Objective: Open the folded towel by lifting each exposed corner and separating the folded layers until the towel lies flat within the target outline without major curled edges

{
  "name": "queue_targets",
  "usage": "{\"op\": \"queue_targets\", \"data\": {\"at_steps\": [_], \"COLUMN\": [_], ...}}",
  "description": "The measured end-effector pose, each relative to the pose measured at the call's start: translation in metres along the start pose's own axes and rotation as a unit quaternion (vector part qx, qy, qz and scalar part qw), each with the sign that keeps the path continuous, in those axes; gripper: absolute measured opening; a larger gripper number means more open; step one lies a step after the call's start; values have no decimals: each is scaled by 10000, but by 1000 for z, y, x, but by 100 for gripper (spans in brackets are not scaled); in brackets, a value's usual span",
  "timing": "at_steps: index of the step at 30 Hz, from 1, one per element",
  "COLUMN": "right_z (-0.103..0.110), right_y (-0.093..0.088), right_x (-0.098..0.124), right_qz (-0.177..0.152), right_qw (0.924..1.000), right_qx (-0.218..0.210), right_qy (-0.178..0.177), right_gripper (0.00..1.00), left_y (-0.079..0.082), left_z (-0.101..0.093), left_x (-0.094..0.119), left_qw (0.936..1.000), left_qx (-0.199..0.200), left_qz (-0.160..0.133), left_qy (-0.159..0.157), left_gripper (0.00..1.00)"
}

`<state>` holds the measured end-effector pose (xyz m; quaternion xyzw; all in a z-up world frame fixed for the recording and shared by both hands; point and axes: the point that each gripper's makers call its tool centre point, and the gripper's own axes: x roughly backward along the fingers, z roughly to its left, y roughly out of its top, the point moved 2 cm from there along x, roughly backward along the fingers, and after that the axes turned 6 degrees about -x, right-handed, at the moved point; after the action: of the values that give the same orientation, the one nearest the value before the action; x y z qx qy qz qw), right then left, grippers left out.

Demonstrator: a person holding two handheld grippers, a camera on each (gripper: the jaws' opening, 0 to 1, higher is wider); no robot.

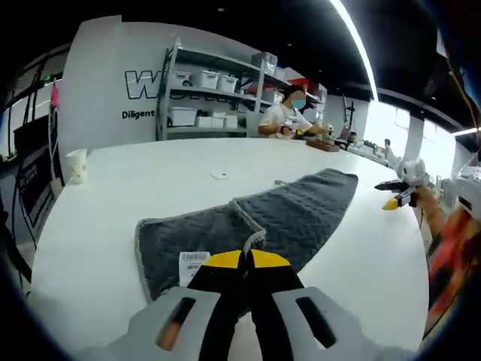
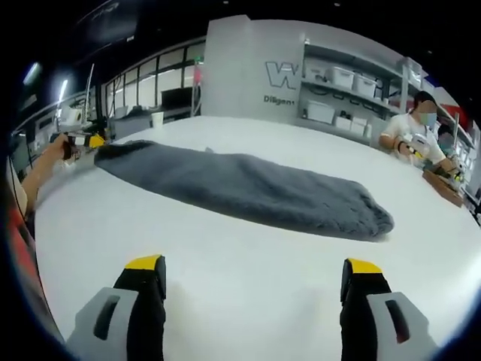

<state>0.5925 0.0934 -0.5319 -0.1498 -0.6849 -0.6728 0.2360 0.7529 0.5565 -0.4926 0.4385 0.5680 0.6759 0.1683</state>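
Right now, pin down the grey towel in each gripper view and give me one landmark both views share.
Left gripper view: the grey towel runs from lower left to upper right, its near edge pinched in the left gripper.
Right gripper view: it lies across the middle, beyond the open right gripper.
Shared landmark: the storage shelves by the lettered wall.

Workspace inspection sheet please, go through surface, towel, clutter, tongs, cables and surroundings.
Surface: white table, bare around the towel.
Job's things: grey towel, partly folded, one layer lifted; white label at its near end.
Clutter: white cup at the far edge; small white scrap.
Tongs: left tongs shut on the towel edge; right tongs open above the table, off the towel.
Cables: nothing seen.
Surroundings: shelving with white bins; a seated person at the table's far side.
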Motion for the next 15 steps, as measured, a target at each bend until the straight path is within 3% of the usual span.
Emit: {"op": "queue_targets", "data": {"at_steps": [9,12,15], "right_z": [3,3,3], "right_y": [0,-1,-1], "right_x": [-1,-1,-2], "right_qz": [40,63,75], "right_qw": [10000,9999,9999], "right_qx": [54,70,90], "right_qy": [23,36,46], "right_gripper": [99,99,99], "left_y": [-19,-31,-35], "left_z": [-24,-22,-19], "left_x": [14,19,20], "left_qw": [9976,9938,9931], "left_qx": [-383,-581,-569], "left_qz": [560,951,1028], "left_qy": [-133,-43,-32], "left_gripper": [2,2,2]}}
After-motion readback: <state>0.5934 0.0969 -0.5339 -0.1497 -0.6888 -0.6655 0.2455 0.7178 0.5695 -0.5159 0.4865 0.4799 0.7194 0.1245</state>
